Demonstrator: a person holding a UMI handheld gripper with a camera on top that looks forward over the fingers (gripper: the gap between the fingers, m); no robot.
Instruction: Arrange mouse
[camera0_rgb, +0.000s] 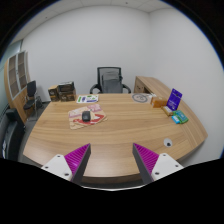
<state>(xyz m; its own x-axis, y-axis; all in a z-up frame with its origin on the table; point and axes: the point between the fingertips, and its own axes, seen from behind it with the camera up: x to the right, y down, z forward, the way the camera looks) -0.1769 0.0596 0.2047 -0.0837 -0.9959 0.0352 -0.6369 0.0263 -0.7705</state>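
A small dark object that looks like the mouse (86, 116) lies on a flat red and white sheet (80, 122) on the left half of the wooden table (115, 125). It sits well beyond my fingers and to their left. My gripper (111, 150) is open over the table's near edge, with only bare wood between its magenta pads. A small white object (168, 143) rests near the table's right edge, just beyond my right finger (150, 160); I cannot tell what it is.
On the right side of the table are a purple box (175, 98), a teal item (179, 118) and a round object (141, 98). Papers (88, 99) lie at the far side. An office chair (110, 80) stands behind the table, and shelves (17, 75) stand at the left.
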